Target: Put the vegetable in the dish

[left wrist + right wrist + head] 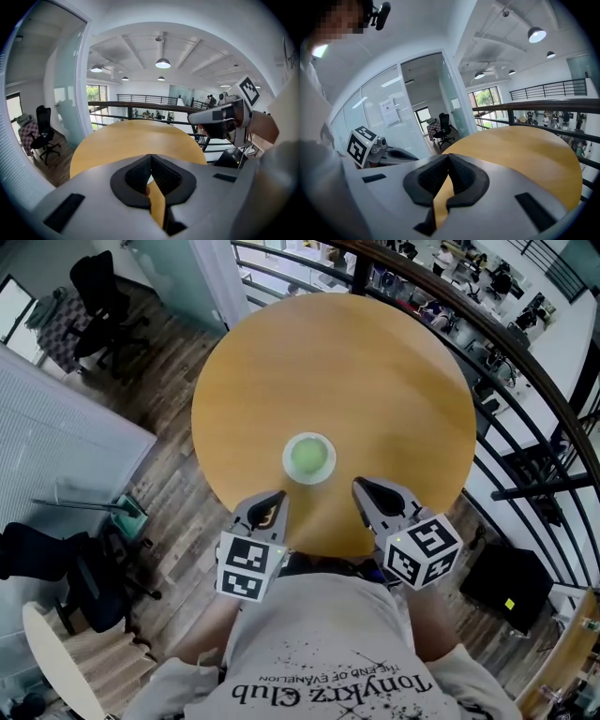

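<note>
Grey left gripper [151, 157], right gripper [449, 156], fingers [138, 174] together

One table [375, 381], one dish [287, 463], one vegetable [308, 457], two grippers, the left gripper [277, 496] and right gripper [362, 485], and two chairs [98, 296] [56, 568]

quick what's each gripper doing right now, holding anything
Left gripper: closed, nothing between its jaws.
Right gripper: closed, nothing between its jaws.
</note>
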`<control>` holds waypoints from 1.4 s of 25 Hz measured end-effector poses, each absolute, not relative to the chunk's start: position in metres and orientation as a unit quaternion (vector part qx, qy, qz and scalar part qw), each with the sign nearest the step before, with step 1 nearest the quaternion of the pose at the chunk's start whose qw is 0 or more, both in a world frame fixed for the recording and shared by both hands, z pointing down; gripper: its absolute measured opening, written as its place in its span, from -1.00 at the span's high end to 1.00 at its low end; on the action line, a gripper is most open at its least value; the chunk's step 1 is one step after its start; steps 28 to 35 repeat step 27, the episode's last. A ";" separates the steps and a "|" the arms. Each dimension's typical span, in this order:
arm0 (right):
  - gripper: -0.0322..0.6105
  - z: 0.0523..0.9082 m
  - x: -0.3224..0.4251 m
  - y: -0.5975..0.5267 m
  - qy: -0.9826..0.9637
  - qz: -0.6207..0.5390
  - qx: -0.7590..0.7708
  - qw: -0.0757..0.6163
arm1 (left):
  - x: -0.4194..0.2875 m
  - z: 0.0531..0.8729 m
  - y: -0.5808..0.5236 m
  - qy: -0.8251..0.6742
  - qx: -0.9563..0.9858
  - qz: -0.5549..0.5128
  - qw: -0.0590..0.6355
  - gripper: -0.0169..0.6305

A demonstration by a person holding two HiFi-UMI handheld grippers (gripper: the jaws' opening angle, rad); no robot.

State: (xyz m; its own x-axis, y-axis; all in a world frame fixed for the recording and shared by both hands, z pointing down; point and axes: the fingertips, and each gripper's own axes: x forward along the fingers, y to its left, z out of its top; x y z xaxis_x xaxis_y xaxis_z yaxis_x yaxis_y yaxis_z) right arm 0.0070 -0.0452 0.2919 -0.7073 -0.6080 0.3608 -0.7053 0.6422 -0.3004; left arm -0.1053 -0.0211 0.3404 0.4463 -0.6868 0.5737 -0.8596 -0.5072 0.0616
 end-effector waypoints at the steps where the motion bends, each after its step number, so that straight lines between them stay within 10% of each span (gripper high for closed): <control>1: 0.85 0.292 0.007 -0.044 -0.900 0.213 0.363 0.116 | -0.102 0.340 -0.019 -0.462 0.833 0.247 0.176 0.88; 35: 0.85 0.302 0.041 -0.052 -0.881 0.213 0.401 0.132 | -0.081 0.332 -0.030 -0.442 0.851 0.214 0.186 0.88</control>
